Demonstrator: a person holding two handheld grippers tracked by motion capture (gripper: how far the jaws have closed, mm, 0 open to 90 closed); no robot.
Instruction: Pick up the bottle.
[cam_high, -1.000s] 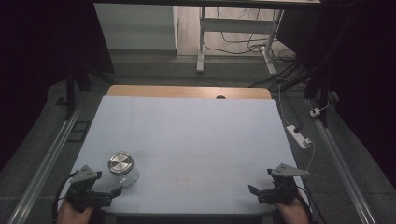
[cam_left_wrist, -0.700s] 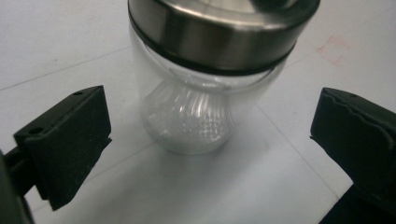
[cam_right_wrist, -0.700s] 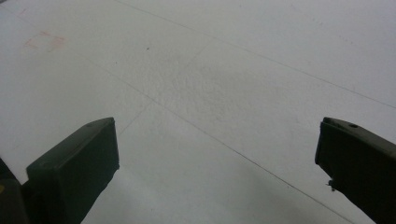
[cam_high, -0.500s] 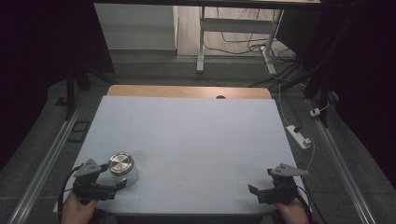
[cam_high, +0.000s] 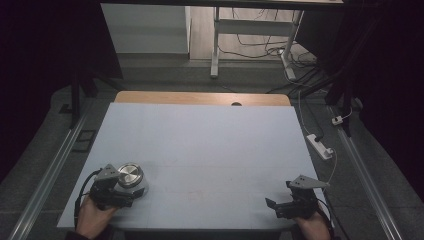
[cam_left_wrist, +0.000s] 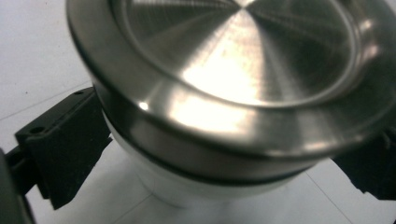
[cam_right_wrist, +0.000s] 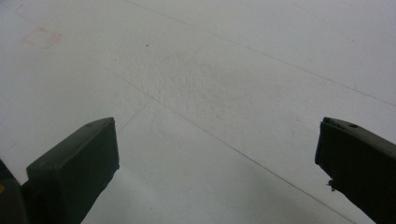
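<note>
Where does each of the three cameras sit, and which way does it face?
High view: above the near side, facing forward and down on the pale blue table; both hands.
Left gripper view: on the left gripper, facing the steel-lidded white jar.
Right gripper view: on the right gripper, facing bare tabletop.
High and left gripper views share the jar.

Our left gripper (cam_high: 120, 192) is a black block with a grey three-cornered plate on top and a dark cable looping off its outer side. Our right gripper (cam_high: 280, 206) matches it, plate and all, with its cable trailing away from the white table (cam_high: 210, 145). Each has two flat, square-ended black jaws (small screw holes dot their upper faces). Bare hands, no sleeves visible.
</note>
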